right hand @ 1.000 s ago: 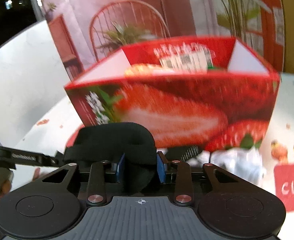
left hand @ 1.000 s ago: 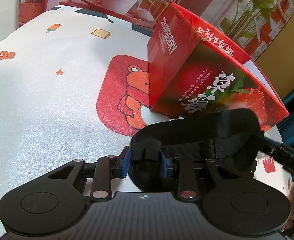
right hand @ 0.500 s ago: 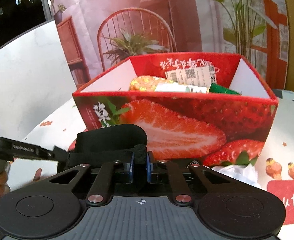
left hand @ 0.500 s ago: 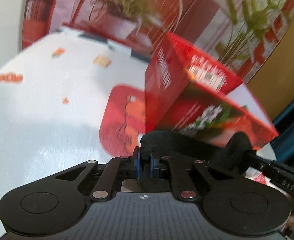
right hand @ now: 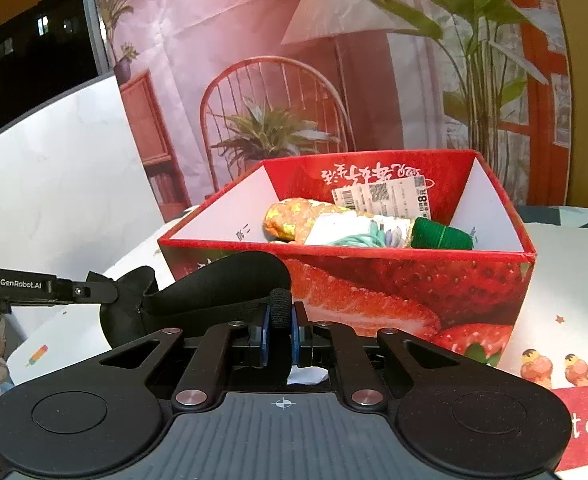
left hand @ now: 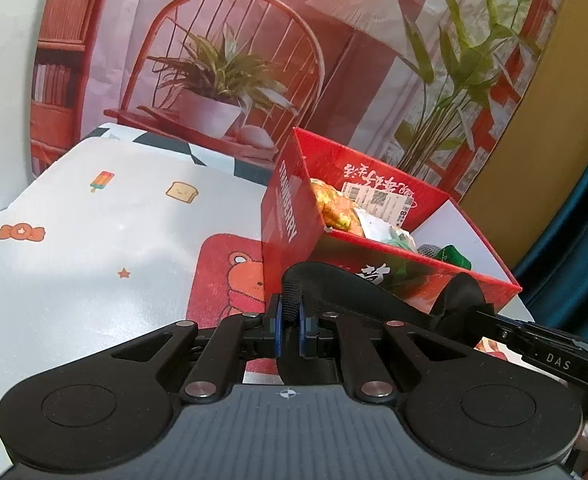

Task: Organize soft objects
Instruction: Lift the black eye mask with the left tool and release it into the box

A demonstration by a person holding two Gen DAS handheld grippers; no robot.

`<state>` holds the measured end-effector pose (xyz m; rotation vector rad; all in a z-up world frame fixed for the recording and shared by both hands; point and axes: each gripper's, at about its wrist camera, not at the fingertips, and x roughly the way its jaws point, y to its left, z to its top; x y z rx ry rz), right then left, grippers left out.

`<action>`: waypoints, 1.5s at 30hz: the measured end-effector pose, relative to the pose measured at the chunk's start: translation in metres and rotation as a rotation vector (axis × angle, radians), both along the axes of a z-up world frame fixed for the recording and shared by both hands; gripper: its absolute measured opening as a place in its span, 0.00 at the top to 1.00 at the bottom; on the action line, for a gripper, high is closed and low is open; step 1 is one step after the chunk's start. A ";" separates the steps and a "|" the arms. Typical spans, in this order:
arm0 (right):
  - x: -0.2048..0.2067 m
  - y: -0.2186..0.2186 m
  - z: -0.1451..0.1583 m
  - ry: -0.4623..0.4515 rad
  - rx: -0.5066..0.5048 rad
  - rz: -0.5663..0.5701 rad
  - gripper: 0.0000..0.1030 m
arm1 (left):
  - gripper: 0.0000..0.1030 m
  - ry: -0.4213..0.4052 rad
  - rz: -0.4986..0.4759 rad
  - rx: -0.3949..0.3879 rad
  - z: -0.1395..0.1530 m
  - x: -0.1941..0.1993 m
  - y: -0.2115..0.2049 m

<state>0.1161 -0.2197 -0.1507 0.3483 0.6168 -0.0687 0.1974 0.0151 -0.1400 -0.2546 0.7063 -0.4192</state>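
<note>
Both tongs, left [left hand: 290, 330] and right [right hand: 280, 334], pinch a soft black fabric strap [left hand: 350, 296] beside the glossy strawberry-printed cardboard box [right hand: 374, 292].

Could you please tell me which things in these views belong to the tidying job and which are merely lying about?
Part of the job:
- black strap, pinched at each end by the left hand-held gripper and the right hand-held gripper
- red strawberry box, already holding soft items

Lying about:
- cartoon-print tablecloth
- white crumpled scrap under the right hand-held gripper
</note>
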 end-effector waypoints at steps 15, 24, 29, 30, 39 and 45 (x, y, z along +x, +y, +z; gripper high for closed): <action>0.012 -0.018 0.041 -0.114 -0.033 -0.011 0.93 | 0.92 -0.163 -0.007 -0.022 0.055 0.005 -0.004; 0.039 -0.045 0.073 -0.186 -0.133 -0.039 0.95 | 0.92 -0.272 -0.051 0.009 0.088 0.035 -0.047; 0.057 -0.065 0.071 -0.152 -0.183 -0.054 0.95 | 0.92 -0.183 -0.106 0.061 0.072 0.072 -0.081; 0.060 -0.069 0.068 -0.133 -0.191 -0.052 0.95 | 0.92 -0.162 -0.125 0.080 0.066 0.077 -0.089; 0.071 -0.087 0.014 0.072 -0.162 -0.053 0.95 | 0.92 -0.014 -0.223 0.213 0.016 0.099 -0.126; 0.071 -0.094 -0.002 0.115 -0.133 -0.068 0.94 | 0.92 0.011 -0.240 0.233 0.010 0.109 -0.131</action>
